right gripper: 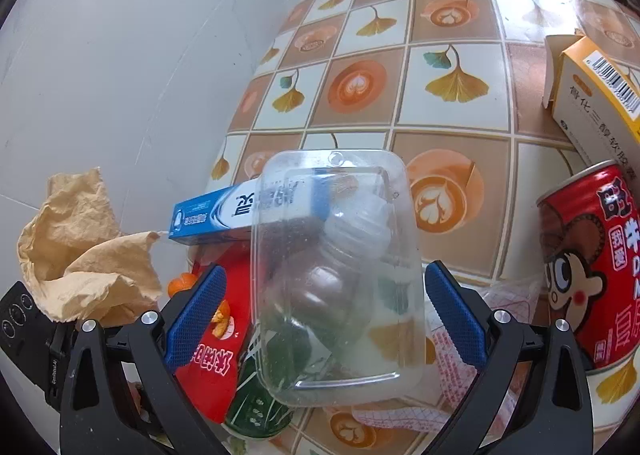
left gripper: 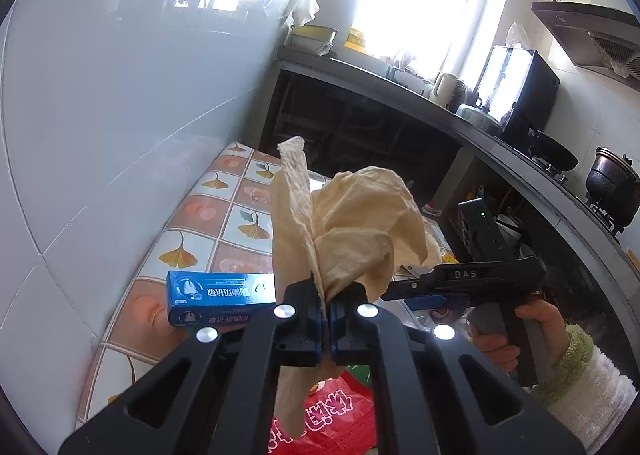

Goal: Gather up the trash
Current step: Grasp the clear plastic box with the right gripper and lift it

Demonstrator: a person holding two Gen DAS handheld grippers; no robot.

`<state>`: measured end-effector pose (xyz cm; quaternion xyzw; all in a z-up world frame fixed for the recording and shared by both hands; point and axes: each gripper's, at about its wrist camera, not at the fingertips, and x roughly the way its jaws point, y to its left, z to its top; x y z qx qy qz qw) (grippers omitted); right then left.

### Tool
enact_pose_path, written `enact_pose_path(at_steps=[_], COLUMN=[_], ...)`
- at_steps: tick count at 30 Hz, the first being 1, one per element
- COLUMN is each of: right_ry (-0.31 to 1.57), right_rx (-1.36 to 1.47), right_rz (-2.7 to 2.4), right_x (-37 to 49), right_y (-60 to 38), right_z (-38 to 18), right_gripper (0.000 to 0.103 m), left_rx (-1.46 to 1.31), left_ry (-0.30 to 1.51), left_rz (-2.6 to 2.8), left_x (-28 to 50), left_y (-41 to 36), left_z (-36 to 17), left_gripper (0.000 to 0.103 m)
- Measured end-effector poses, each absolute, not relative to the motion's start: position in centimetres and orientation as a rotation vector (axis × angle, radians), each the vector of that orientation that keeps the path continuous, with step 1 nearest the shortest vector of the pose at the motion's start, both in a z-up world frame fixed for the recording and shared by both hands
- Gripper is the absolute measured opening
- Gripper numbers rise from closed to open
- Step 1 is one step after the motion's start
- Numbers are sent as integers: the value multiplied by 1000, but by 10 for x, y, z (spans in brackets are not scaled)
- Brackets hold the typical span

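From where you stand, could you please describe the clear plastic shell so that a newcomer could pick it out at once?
Start at the table with the ginkgo-leaf and coffee-cup cloth. Near its front edge, between a blue box and a red can, lies the clear shell, right between the open right tool's blue pads. It is the only see-through item, a rounded rectangle moulded with a bottle-shaped bulge.

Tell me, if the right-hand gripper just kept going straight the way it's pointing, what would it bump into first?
Most likely the clear plastic blister pack, which lies between the open right gripper and its blue pads. Depth is hard to judge, but nothing seems to sit in front of it.
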<state>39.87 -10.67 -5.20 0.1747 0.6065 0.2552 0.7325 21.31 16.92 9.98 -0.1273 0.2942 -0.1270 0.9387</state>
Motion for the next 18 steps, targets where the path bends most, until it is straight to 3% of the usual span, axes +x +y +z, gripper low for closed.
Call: enact_pose_path(at_steps=[6,8,18], right_ry=[1387,1385,1321], right_rx=[387,386,493], right_rz=[572,561,544], right_x=[408,406,402], right_y=[-97,-97,-119], right_z=[-69,-71,-57], right_gripper=[95,86,83], left_rx=[-280,-285,-285], left_ry=[610,614,613], left_rz=[-266,-265,-263], left_x=[218,219,217], left_y=[172,172,171], left_z=[96,95,95], left_gripper=[2,2,2])
